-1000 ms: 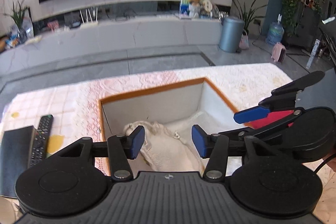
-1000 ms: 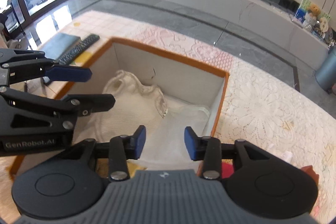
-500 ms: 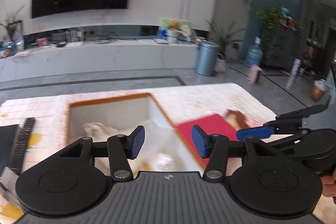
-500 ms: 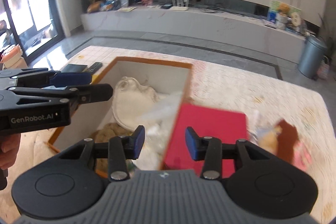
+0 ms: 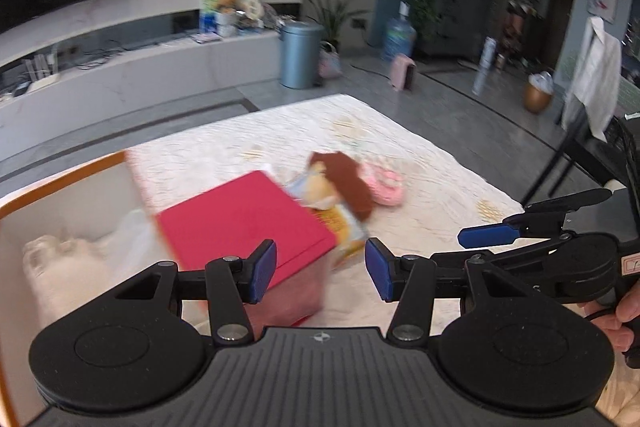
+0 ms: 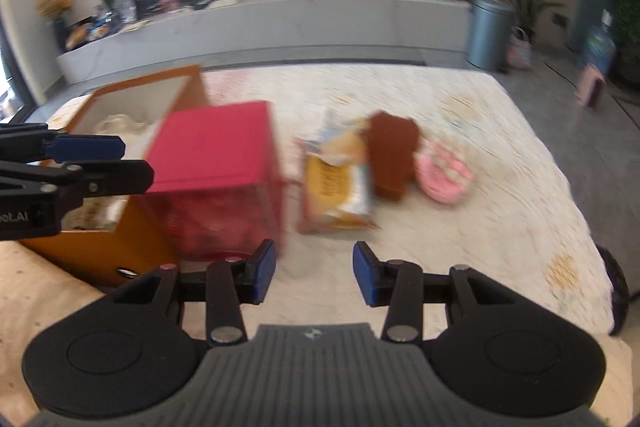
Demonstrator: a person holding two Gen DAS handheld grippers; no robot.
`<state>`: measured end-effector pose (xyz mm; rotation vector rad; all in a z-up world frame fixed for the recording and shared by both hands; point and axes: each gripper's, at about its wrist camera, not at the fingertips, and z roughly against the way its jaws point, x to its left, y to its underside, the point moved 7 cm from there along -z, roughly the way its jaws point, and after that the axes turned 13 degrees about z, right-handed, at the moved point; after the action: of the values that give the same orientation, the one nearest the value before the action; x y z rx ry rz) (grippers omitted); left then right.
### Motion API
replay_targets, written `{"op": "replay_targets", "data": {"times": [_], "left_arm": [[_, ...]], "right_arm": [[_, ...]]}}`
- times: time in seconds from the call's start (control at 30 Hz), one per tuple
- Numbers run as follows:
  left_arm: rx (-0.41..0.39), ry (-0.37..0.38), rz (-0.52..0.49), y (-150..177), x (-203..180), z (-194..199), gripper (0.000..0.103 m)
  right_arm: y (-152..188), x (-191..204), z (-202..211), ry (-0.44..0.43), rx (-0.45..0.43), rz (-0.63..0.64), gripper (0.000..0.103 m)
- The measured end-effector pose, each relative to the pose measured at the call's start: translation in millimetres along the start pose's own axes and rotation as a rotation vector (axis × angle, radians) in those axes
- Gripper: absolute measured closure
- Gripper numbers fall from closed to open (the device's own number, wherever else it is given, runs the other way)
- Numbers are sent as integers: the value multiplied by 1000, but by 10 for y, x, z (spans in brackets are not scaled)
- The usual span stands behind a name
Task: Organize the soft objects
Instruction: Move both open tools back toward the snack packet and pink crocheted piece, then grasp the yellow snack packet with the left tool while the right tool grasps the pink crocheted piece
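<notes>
An orange-edged storage box (image 6: 132,247) holds cream cloth (image 5: 60,267) and stands at the left. A red box (image 6: 216,171) sits beside it on the right. Beyond it lie a yellow snack pack (image 6: 336,187), a brown plush piece (image 6: 394,155) and a pink soft item (image 6: 444,173); they also show in the left wrist view, the plush (image 5: 352,183) and pink item (image 5: 386,183). My left gripper (image 5: 320,269) is open and empty above the red box's right edge. My right gripper (image 6: 314,273) is open and empty, in front of the snack pack.
A lace-patterned cloth (image 6: 500,207) covers the table. The table's right edge drops to a grey floor (image 6: 600,131). A black chair (image 5: 592,155) stands off the far right. The view is motion-blurred.
Both grippers have swung from over the storage box to the right, toward the red box and the soft items beyond it. Both stayed open and empty.
</notes>
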<state>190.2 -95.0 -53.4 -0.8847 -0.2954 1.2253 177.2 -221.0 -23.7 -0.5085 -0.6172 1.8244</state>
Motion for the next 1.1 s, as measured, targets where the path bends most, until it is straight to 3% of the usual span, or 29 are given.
{"op": "replay_targets", "data": {"times": [0.27, 0.47, 0.57, 0.73, 0.9, 1.1], "left_arm": [[130, -20, -55, -114, -355, -634, 44], [227, -113, 62, -215, -404, -1093, 42], [237, -191, 106, -224, -467, -1280, 35], [212, -331, 176, -161, -556, -1581, 30], [146, -506, 133, -83, -529, -1816, 28], [139, -597, 8, 87, -523, -2001, 23]], "right_arm": [[187, -503, -197, 37, 44, -70, 60], [216, -828, -416, 53, 75, -97, 60], [192, -976, -517, 57, 86, -96, 57], [133, -1165, -672, 59, 96, -59, 44], [97, -1323, -825, 54, 92, -25, 39], [135, -1485, -1143, 41, 128, -16, 38]]}}
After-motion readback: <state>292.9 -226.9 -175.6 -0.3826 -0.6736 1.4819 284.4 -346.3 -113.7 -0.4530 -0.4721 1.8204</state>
